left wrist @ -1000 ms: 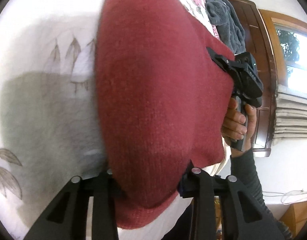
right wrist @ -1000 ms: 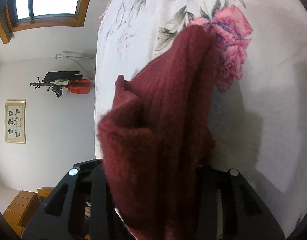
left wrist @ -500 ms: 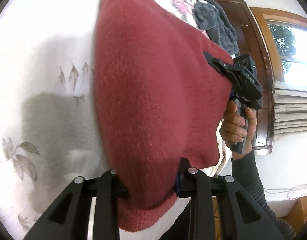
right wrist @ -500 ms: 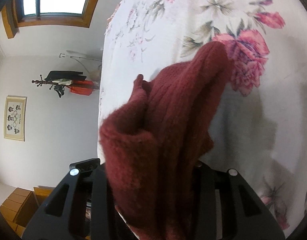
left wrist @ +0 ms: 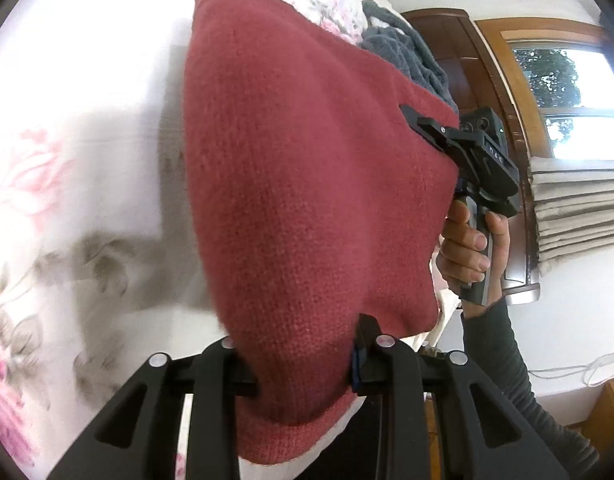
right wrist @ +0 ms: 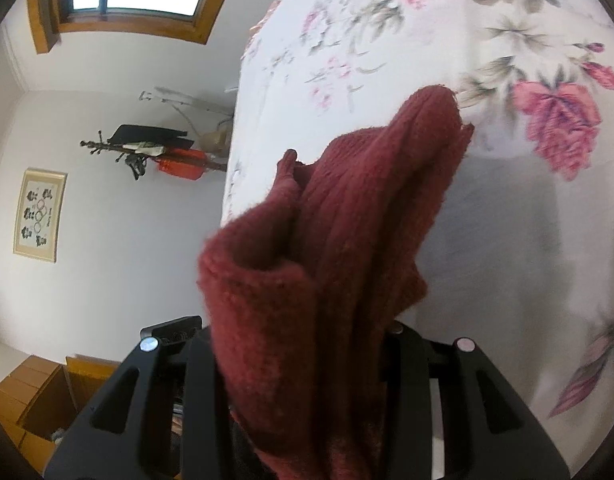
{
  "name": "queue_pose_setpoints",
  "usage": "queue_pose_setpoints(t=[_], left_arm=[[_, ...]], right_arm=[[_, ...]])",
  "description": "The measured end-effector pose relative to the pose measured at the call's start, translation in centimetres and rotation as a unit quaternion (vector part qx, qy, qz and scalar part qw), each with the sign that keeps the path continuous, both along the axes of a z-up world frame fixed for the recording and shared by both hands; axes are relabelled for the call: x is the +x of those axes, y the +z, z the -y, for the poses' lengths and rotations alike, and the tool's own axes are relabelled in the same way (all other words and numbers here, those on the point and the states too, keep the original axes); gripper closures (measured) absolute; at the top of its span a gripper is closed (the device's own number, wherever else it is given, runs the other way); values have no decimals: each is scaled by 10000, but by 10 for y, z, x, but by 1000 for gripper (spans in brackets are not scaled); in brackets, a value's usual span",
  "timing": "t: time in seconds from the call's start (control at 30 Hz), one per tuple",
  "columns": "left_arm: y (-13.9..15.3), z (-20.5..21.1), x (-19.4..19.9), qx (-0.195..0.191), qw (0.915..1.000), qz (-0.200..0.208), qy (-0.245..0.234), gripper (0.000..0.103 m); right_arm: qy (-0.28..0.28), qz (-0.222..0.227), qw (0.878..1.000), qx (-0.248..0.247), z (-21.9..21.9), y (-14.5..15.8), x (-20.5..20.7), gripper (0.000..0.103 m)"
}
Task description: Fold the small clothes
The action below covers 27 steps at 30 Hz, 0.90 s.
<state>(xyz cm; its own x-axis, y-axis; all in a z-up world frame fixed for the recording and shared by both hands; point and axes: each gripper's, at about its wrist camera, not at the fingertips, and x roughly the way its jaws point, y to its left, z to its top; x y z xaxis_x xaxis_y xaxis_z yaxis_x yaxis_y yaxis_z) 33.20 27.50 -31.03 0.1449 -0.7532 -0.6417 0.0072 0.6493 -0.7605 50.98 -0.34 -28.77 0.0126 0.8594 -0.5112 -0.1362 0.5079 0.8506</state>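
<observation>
A fuzzy red knit sweater [left wrist: 307,200] fills mid-frame, stretched taut above the floral bedsheet [left wrist: 75,128]. Left gripper [left wrist: 303,364] and right gripper [right wrist: 307,344] each pinch bunched ribbed wool.

Bed beneath my claws: white floral bedspread [right wrist: 387,40]; a grey garment [left wrist: 411,56] lies heaped on its far part.

Left wrist view: looks along its fingers, very close to the red knit garment [left wrist: 299,200], facing right toward the window [left wrist: 567,92].
Right wrist view: equally close, facing left.
Shared: garment, floral bedsheet [right wrist: 407,40].
</observation>
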Motion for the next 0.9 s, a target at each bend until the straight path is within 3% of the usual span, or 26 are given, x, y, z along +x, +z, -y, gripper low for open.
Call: queue_pose_setpoints(t=[0.3,0.5,0.67,0.9], left_arm=[[25,-43,-51,76,9997,165,174,75],[22,-69,-93,109,9992,107,368,75],[1,-83,-124,96,9987,-69,499,75],[-49,-93,-150,89,9969,-484,619,75]], right_arm=[[315,18,9994,147,-60,25,-43,69],[509,-102,9985,144,-96,22,-79,69],[673,-274,9974,5,-117,4,-107,69],[834,-753,9930,-370,-134,-54,-129,69]])
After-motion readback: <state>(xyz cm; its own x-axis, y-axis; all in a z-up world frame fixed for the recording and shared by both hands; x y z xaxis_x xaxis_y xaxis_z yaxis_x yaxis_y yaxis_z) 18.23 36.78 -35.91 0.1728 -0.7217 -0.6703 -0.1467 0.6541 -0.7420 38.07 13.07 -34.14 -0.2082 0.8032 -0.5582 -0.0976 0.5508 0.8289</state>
